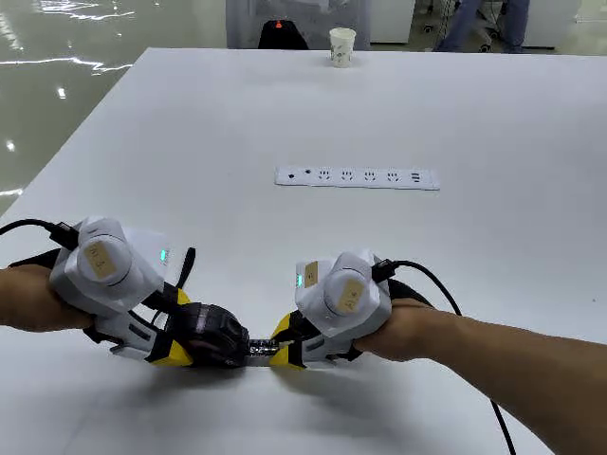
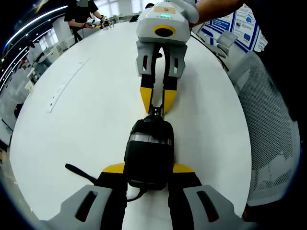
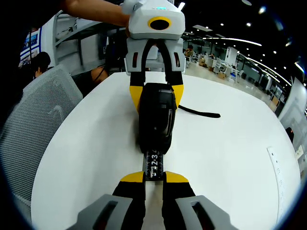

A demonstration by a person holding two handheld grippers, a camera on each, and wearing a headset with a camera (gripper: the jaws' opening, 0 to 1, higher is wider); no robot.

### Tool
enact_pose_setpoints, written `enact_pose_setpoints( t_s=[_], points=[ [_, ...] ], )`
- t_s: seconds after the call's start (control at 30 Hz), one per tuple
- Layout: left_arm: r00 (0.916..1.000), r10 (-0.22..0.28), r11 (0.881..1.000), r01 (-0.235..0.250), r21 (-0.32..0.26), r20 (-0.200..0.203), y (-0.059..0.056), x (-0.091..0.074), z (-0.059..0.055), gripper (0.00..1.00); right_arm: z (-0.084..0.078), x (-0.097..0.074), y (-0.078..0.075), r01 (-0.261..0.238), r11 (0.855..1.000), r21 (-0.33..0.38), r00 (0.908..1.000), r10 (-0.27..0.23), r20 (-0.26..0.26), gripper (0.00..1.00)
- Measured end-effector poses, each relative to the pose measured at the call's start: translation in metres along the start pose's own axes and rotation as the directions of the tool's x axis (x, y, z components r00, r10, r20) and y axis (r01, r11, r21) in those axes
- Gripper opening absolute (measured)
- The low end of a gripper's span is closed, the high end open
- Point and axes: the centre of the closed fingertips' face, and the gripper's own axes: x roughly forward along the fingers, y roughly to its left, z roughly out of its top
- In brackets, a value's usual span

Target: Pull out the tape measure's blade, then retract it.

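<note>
Black tape measure [image 2: 148,143] sat gripped in the left tongs [image 2: 149,170], and the right tongs [image 3: 153,176] pinched its blade [image 3: 154,165], which could slip free.

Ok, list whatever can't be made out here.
- Blade tip: right gripper view, hidden by the jaws of the right hand-held gripper.
- Tape measure label: head view, covered by the left hand-held gripper.
- Cup print: head view, too small.
- Power strip switch: head view, too small.
</note>
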Motion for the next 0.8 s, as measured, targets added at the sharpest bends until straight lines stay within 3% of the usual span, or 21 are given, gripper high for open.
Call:
enact_pose_setpoints(
  t_s=[0.8],
  points=[
    [0.9999, -0.003, 1.0, 0.003, 0.01, -0.017, -0.002, -0.001, 0.001, 0.27, -0.031, -0.03, 0.004, 0.017, 1.0, 0.01, 0.9994, -0.017, -0.032, 0.09]
  ],
)
